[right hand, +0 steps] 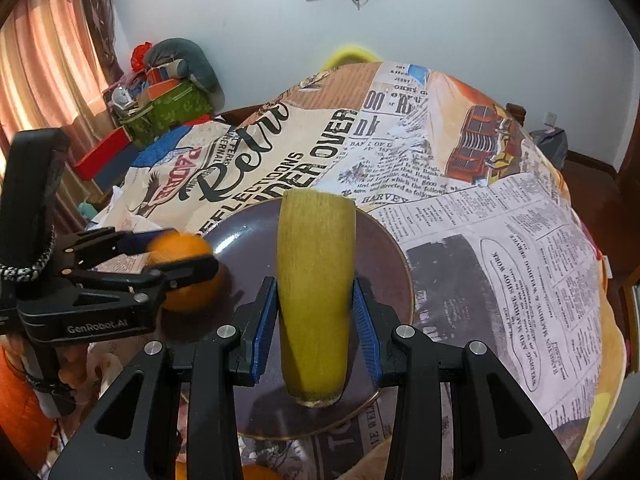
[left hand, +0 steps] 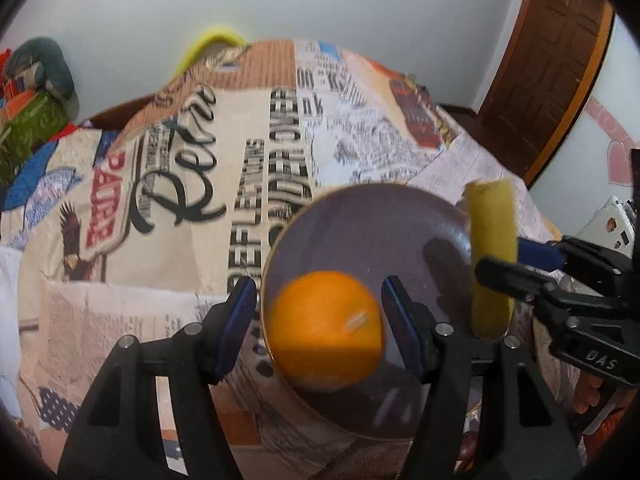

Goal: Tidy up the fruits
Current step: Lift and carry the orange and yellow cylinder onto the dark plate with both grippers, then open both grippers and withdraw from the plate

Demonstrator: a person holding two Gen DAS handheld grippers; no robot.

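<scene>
On the bench's newspaper-print cloth (right hand: pixel 500 240) sits a dark plate (right hand: pixel 384 248). Above its near right side the right gripper (right hand: pixel 316 328) clamps a yellow corn piece (right hand: pixel 316 280) mid-length; it looks stiff and light. At the plate's left the orange (left hand: pixel 326 330), round, firm and likely slippery, lies between the spread fingers of the left gripper (left hand: pixel 320 320); hold it across its widest part.

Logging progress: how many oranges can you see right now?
2. One orange on the plate, between the open left tool's fingers. A second orange patch at the right view's bottom edge, mostly hidden. Others may be out of view.
</scene>
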